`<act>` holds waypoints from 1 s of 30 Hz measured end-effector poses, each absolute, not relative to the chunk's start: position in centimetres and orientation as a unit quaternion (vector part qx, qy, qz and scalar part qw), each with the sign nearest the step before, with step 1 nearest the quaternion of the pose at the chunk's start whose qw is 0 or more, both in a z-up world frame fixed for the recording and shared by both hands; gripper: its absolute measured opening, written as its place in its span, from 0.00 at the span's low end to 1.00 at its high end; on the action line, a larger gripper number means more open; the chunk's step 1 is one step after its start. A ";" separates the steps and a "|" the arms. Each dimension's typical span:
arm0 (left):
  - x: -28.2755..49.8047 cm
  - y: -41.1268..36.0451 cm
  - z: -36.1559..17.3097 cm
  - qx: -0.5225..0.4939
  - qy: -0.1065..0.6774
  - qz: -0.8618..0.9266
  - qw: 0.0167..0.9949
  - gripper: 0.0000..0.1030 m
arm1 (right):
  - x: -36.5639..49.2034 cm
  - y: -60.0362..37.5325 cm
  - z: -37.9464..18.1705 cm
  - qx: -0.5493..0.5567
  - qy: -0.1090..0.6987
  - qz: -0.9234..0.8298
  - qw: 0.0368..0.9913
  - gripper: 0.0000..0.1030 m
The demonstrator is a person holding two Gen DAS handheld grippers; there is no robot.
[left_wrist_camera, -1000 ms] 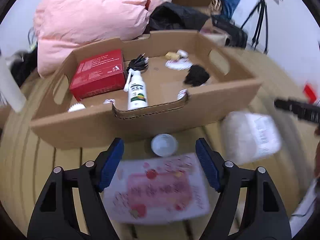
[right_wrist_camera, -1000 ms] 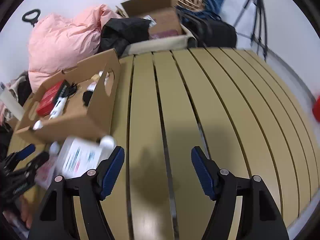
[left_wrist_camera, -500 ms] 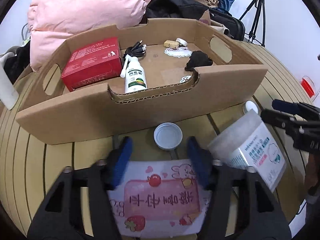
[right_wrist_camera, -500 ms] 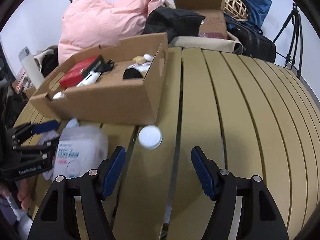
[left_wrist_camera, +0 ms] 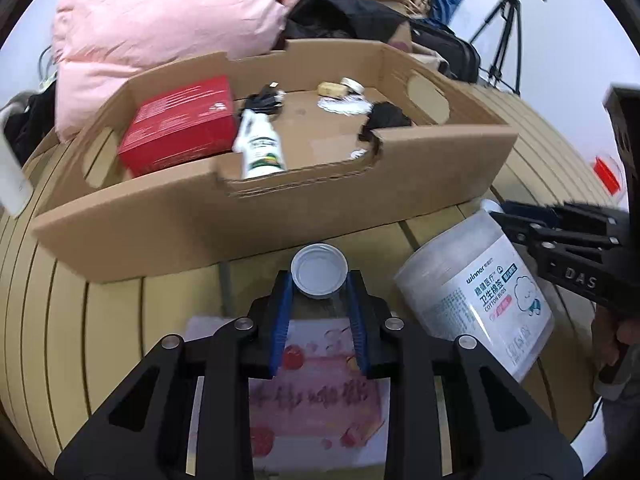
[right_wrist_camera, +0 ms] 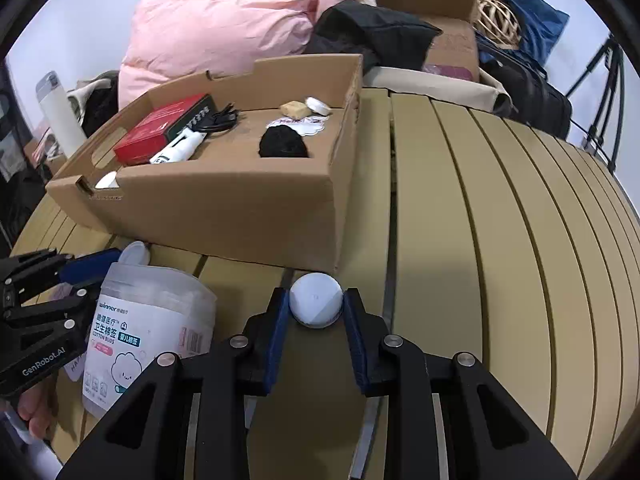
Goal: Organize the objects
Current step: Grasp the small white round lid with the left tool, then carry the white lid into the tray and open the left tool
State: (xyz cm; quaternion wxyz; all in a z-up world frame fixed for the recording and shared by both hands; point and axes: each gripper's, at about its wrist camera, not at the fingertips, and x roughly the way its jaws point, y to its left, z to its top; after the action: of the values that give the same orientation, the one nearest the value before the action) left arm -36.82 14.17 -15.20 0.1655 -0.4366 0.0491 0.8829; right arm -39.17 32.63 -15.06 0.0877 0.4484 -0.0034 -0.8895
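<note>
A white jar lid (left_wrist_camera: 319,270) lies open side up on the slatted table (left_wrist_camera: 120,320), just in front of the cardboard box (left_wrist_camera: 280,208). My left gripper (left_wrist_camera: 319,280) is closing on it, and both blue pads touch its rim. A white round cap (right_wrist_camera: 316,304) sits at the box's near corner (right_wrist_camera: 336,240). My right gripper (right_wrist_camera: 317,294) is closing around it, pads against its sides. A cotton-bud jar (left_wrist_camera: 476,304) lies tilted between the two grippers, also in the right wrist view (right_wrist_camera: 148,332).
A pink printed card (left_wrist_camera: 316,392) lies under the left gripper. In the box are a red carton (left_wrist_camera: 180,124), a white spray bottle (left_wrist_camera: 260,148), a black cable and small items. Pink bedding (right_wrist_camera: 224,28), bags and a tripod (left_wrist_camera: 504,28) stand behind. The slats to the right (right_wrist_camera: 520,240) are bare.
Both grippers went from wide open to closed around their round white pieces. The right gripper swung left and down to the cap by the box corner. The left one barely moved.
</note>
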 end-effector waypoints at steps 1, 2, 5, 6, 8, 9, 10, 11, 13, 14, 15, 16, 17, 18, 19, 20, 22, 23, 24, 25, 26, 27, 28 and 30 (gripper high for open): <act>-36.5 13.8 -14.8 -0.436 0.039 0.883 0.167 0.23 | -38.8 32.9 -14.7 0.447 -0.010 -0.890 0.086 0.30; -36.2 13.2 -14.4 -0.436 0.025 0.883 0.171 0.23 | -38.1 33.2 -14.2 0.444 -0.017 -0.892 0.084 0.30; -34.5 11.5 -12.4 -0.432 -0.027 0.883 0.183 0.23 | -35.2 34.0 -12.0 0.430 -0.044 -0.897 0.089 0.30; -33.5 10.9 -11.5 -0.427 -0.042 0.884 0.186 0.23 | -34.2 34.0 -11.3 0.426 -0.049 -0.899 0.093 0.30; -32.2 10.5 -10.4 -0.424 -0.043 0.887 0.180 0.23 | -31.5 33.7 -9.7 0.416 -0.052 -0.903 0.095 0.30; -31.2 10.4 -9.8 -0.425 -0.039 0.887 0.176 0.23 | -30.7 33.5 -9.3 0.415 -0.052 -0.903 0.096 0.30; -30.2 10.2 -9.1 -0.427 -0.038 0.887 0.173 0.23 | -29.1 33.2 -8.6 0.412 -0.057 -0.904 0.097 0.30; -29.2 10.1 -8.5 -0.427 -0.039 0.887 0.172 0.23 | -28.1 33.0 -8.2 0.412 -0.059 -0.904 0.101 0.30; -26.7 9.7 -7.3 -0.424 -0.040 0.888 0.173 0.23 | -25.9 32.4 -7.2 0.414 -0.063 -0.902 0.108 0.30; -25.5 9.5 -6.9 -0.422 -0.038 0.889 0.174 0.23 | -24.6 32.0 -6.7 0.413 -0.063 -0.902 0.114 0.30; -24.2 9.2 -6.3 -0.418 -0.039 0.891 0.174 0.23 | -23.6 31.6 -6.2 0.411 -0.061 -0.902 0.120 0.30; -23.5 8.9 -6.0 -0.417 -0.042 0.891 0.177 0.23 | -22.4 31.2 -5.6 0.408 -0.057 -0.902 0.125 0.30; -22.9 8.6 -5.7 -0.417 -0.048 0.890 0.180 0.23 | -21.7 30.9 -5.4 0.406 -0.054 -0.903 0.129 0.30; -22.4 8.2 -5.4 -0.414 -0.054 0.891 0.178 0.23 | -21.0 30.7 -5.1 0.403 -0.052 -0.904 0.133 0.30; -22.3 8.0 -5.3 -0.413 -0.055 0.892 0.175 0.23 | -20.3 30.5 -4.9 0.398 -0.051 -0.906 0.134 0.30; -22.3 7.8 -5.2 -0.412 -0.055 0.893 0.172 0.23 | -20.0 30.4 -4.8 0.396 -0.053 -0.907 0.134 0.30; -22.5 7.4 -4.8 -0.412 -0.059 0.893 0.169 0.23 | -19.9 30.3 -4.9 0.399 -0.063 -0.905 0.133 0.30; -22.7 7.2 -4.5 -0.411 -0.063 0.893 0.171 0.23 | -20.0 30.2 -4.8 0.401 -0.064 -0.904 0.132 0.30; -23.1 7.0 -4.1 -0.406 -0.064 0.895 0.173 0.23 | -20.2 30.2 -4.7 0.402 -0.064 -0.903 0.133 0.30; -23.9 6.7 -3.4 -0.400 -0.066 0.897 0.175 0.23 | -20.5 30.0 -4.3 0.401 -0.063 -0.904 0.135 0.30; -24.8 6.5 -3.0 -0.398 -0.068 0.898 0.172 0.23 | -21.0 29.9 -3.9 0.398 -0.060 -0.905 0.136 0.30; -25.4 6.2 -2.6 -0.399 -0.070 0.899 0.168 0.23 | -21.5 29.7 -3.4 0.395 -0.056 -0.906 0.137 0.30; -26.8 6.1 -2.0 -0.403 -0.073 0.898 0.159 0.23 | -22.4 29.5 -2.8 0.395 -0.048 -0.908 0.133 0.30; -29.4 5.8 -0.8 -0.402 -0.078 0.899 0.155 0.23 | -24.7 29.4 -1.7 0.395 -0.040 -0.910 0.120 0.30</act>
State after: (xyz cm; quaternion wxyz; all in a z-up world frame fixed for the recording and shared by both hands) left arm -29.35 5.79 -0.84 0.1552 -0.4015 -0.0784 0.8992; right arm -24.69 29.37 -1.65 0.1201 0.3953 -0.0400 -0.9098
